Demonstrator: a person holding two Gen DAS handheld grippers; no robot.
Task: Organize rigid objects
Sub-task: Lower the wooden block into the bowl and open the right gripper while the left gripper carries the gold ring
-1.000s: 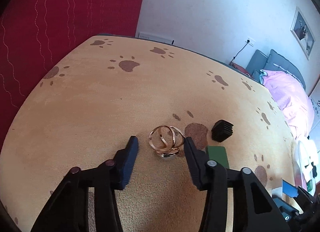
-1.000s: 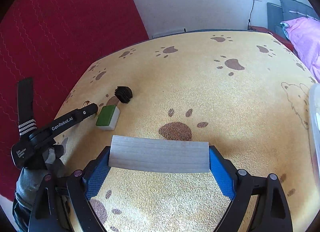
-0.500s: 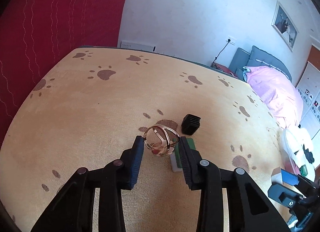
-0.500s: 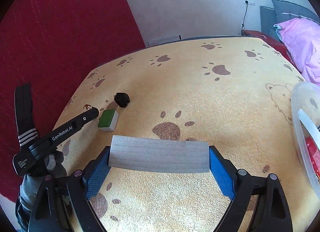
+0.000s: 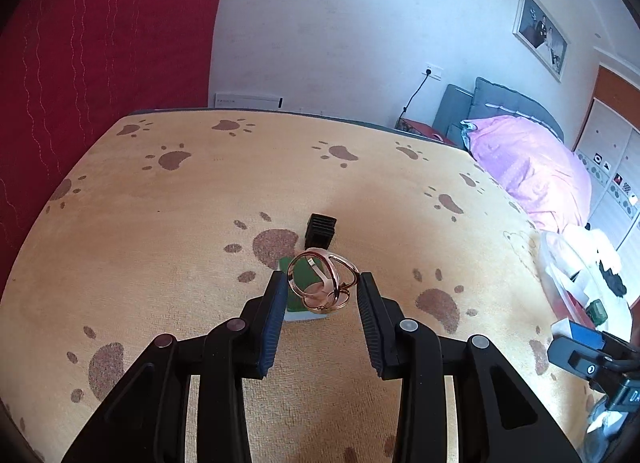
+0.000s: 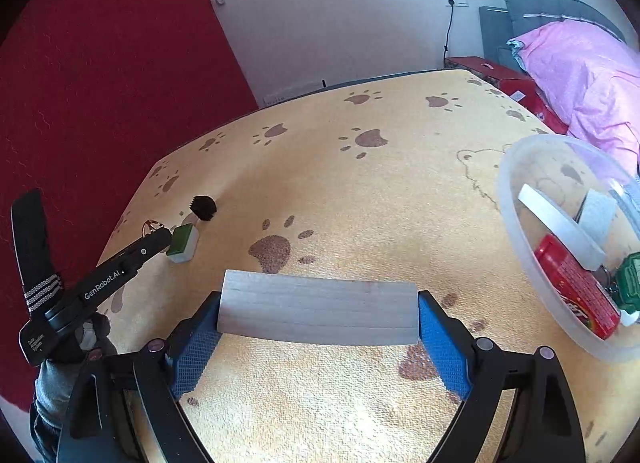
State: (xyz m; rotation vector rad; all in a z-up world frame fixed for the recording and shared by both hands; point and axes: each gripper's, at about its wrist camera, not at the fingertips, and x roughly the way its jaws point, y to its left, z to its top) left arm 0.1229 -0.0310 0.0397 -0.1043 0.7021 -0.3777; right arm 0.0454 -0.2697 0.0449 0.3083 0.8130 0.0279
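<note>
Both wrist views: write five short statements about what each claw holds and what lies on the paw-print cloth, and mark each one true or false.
1. The left claw grips a gold wire ring ornament. True.
2. The right claw is empty. False: it holds a pale wooden block by its ends.
3. The green-topped tile lies in the clear plastic tub. False: it sits on the paw-print cloth, beside the black ribbed block.
4. The tub already holds a red packet. True.
5. The black ribbed block is pinched in the left claw. False: it rests on the cloth beyond the claw.
</note>
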